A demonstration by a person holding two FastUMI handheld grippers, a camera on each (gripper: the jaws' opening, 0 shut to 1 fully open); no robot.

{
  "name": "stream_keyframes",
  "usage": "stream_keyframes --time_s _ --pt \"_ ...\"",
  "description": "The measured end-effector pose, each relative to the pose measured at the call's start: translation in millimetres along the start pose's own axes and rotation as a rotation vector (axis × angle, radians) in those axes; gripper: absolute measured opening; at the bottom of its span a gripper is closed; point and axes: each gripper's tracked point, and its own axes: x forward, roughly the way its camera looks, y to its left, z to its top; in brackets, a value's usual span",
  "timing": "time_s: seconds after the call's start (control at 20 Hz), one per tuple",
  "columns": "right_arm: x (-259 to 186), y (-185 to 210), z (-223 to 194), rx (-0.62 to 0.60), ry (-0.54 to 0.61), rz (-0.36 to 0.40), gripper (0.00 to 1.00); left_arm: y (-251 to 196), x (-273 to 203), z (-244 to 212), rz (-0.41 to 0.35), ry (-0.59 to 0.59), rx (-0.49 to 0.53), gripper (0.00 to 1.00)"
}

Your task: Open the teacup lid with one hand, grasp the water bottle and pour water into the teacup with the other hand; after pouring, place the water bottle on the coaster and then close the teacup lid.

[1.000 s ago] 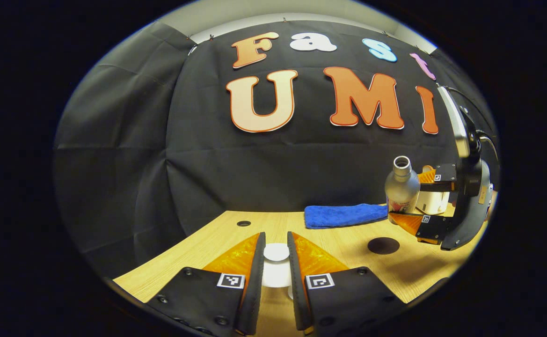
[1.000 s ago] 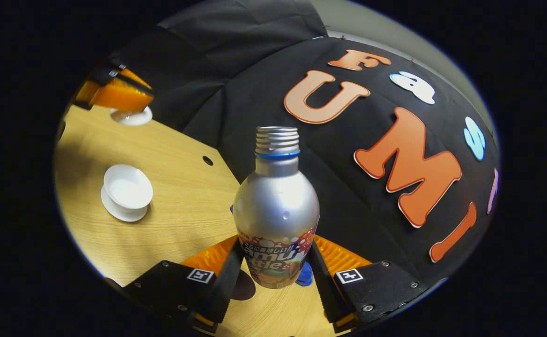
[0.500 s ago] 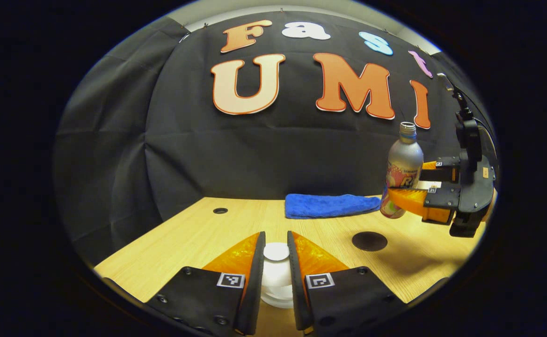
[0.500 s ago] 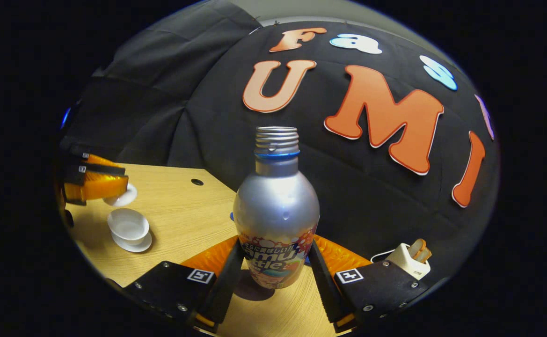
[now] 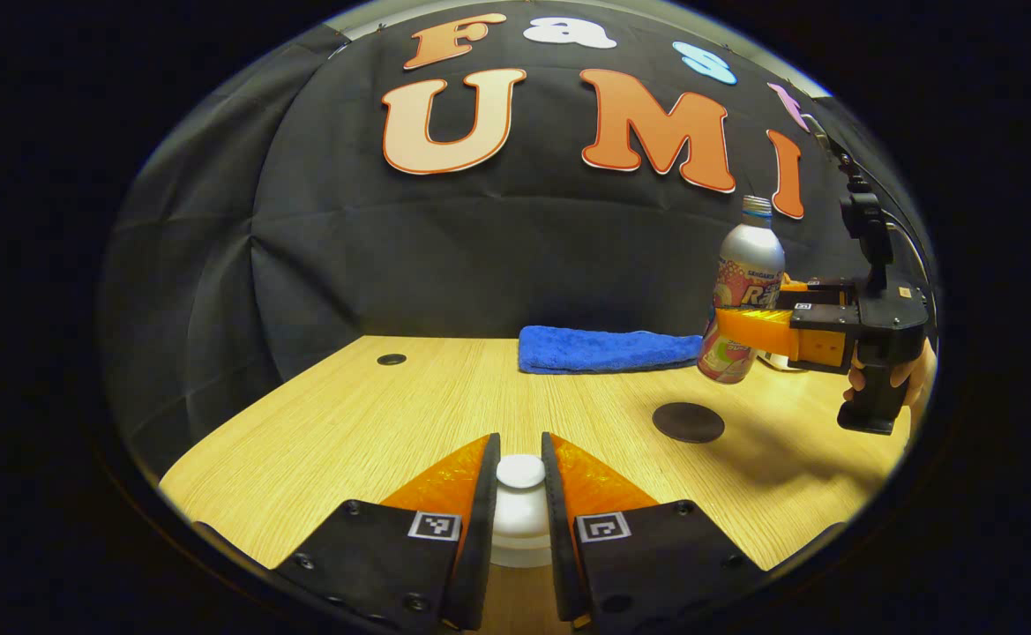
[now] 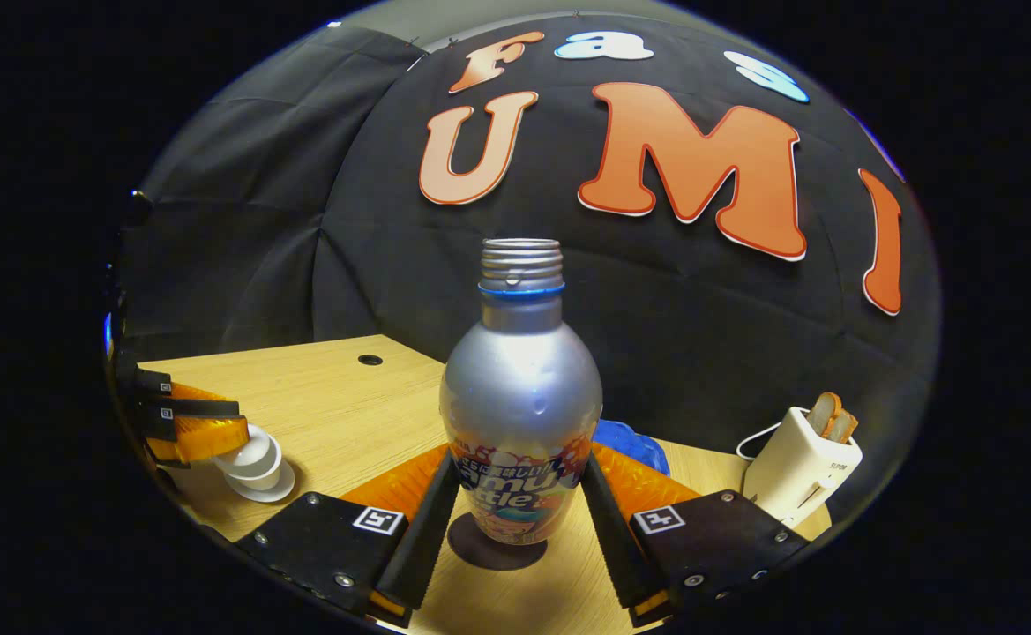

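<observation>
1. Left gripper (image 5: 520, 494): fingers clamped on the lid (image 5: 520, 472) knob. In right gripper view it holds the lid just over the cup (image 6: 259, 467) at far left, prob. ready to close it; can't tell if lid touches the rim.
2. Coaster (image 5: 688, 422): dark disc on the table, right of centre, bare. It's the bottle's drop spot.
3. Right gripper (image 6: 515, 520): fingers pressed on both sides of the bottle (image 6: 519, 414), low on the body. Bottle upright, cap off, hanging above the coaster; looks like pouring is done and set-down is next.
4. Table (image 5: 392, 414): pale wood grain w/ a small hole. Blue cloth (image 5: 608, 349) folded at the back, toaster (image 6: 799, 463) w/ bread far right, black cloth wall behind.
</observation>
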Motion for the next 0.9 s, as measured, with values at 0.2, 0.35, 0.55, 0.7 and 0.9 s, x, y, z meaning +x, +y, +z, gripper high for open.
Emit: stream_keyframes --time_s 0.2,0.35,0.55,0.7,0.9 --pt "10 3 -15 0.014 0.032 0.007 0.8 -4 8 -9 -0.013 0.027 -0.004 0.34" --pt "19 3 -31 0.02 0.07 0.008 0.8 -5 7 -9 -0.01 0.033 0.025 0.34" --pt "28 4 -38 0.053 0.086 0.015 0.8 -4 7 -7 -0.014 0.02 0.017 0.36" --pt "32 3 -48 0.067 0.108 0.013 0.8 -2 5 -3 -0.01 0.003 0.013 0.44" --pt "38 5 -61 0.098 0.139 0.024 0.8 -1 1 10 -0.003 -0.044 0.016 0.53"
